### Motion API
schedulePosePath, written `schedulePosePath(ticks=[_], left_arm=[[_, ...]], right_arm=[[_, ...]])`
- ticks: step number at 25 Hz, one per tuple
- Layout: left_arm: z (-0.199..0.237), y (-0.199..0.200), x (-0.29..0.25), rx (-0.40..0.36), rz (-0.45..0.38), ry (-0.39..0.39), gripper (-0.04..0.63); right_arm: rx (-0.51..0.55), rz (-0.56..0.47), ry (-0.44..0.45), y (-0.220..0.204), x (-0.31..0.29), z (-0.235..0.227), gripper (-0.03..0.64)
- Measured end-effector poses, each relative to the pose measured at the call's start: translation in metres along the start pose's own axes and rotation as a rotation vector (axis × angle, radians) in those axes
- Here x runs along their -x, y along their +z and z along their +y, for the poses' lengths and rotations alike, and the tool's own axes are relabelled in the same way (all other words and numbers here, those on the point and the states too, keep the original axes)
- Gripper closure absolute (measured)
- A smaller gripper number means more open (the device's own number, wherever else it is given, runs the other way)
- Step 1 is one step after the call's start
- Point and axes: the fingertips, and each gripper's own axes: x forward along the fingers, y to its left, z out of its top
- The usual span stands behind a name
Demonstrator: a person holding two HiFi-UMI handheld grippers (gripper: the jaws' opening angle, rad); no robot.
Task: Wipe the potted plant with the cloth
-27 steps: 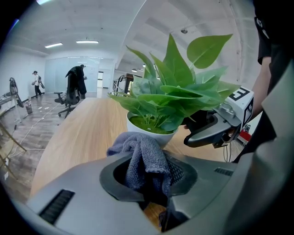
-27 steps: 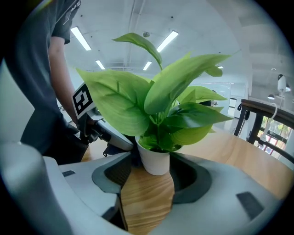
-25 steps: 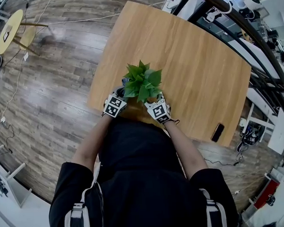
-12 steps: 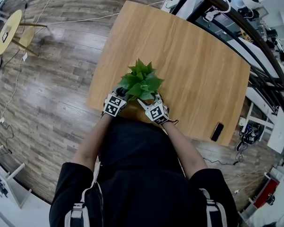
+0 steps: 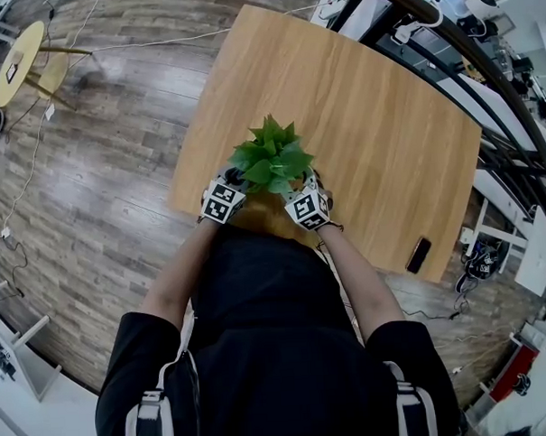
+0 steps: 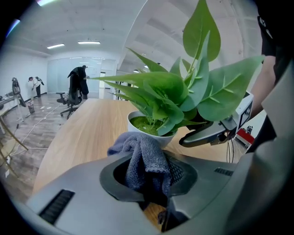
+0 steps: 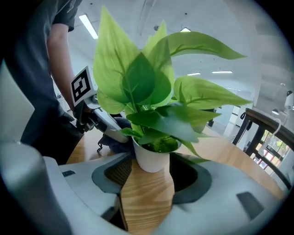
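Observation:
A potted plant (image 5: 270,158) with broad green leaves in a small white pot (image 7: 150,158) stands near the front edge of the wooden table (image 5: 387,135). My left gripper (image 6: 149,172) is shut on a dark blue-grey cloth (image 6: 143,158), which bunches up out of the jaws just short of the pot (image 6: 138,126). My right gripper (image 7: 149,176) stands open with the pot between its fingertips; whether the pads touch it is unclear. In the head view the left gripper (image 5: 221,201) and right gripper (image 5: 307,207) flank the plant, whose leaves hide the jaws.
A black phone (image 5: 418,254) lies near the table's right front edge. Beyond the table's far right side run dark railings (image 5: 493,76). A round yellow side table (image 5: 18,61) stands on the wood floor at the far left.
My right gripper has moved forward and a little right, so the pot now sits between its jaws. The plant's leaves shifted slightly. The left gripper has barely moved.

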Motion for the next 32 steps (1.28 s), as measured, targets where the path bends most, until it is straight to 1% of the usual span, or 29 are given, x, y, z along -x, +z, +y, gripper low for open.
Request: schedulePosePath(ticks=[3,9,12,14,17,20,23,25,28,30,32], left_arm=[[0.001,0.000,0.002,0.012,-0.005,0.001,0.483],[-0.001,0.000,0.002,0.003,-0.003,-0.006,0.483],[-0.002,0.000,0.002,-0.004,-0.006,-0.009,0.483],[-0.001,0.001,0.003,0.007,-0.014,-0.004,0.483],[0.001,0.002,0.004,0.016,-0.017,0.000,0.483],[0.000,0.002,0.004,0.016,-0.017,-0.002,0.483],[0.000,0.002,0.004,0.013,-0.015,-0.004,0.483],[-0.002,0.003,0.003,0.029,-0.019,-0.014,0.483],[-0.001,0.004,0.004,0.051,-0.031,-0.024,0.483],[-0.001,0.004,0.005,0.028,-0.027,-0.022,0.483],[-0.002,0.002,0.004,-0.031,-0.010,-0.014,0.483]], right_arm=[[0.007,0.001,0.010,0.000,0.001,0.009,0.374],[0.014,-0.009,0.040,0.004,0.004,0.028,0.374],[0.040,-0.008,0.043,0.004,0.002,0.037,0.374],[0.024,0.003,0.013,-0.001,0.003,0.033,0.374],[-0.055,0.024,-0.044,-0.007,0.004,0.014,0.374],[-0.064,0.029,-0.070,-0.008,0.003,-0.004,0.374],[-0.052,0.008,-0.052,-0.002,-0.001,-0.010,0.374],[-0.061,-0.008,-0.032,0.001,-0.004,-0.009,0.374],[-0.087,-0.017,-0.028,0.003,-0.004,-0.005,0.374],[-0.095,-0.018,-0.028,0.004,-0.003,-0.001,0.374],[-0.102,-0.017,-0.029,0.003,0.000,0.004,0.374]])
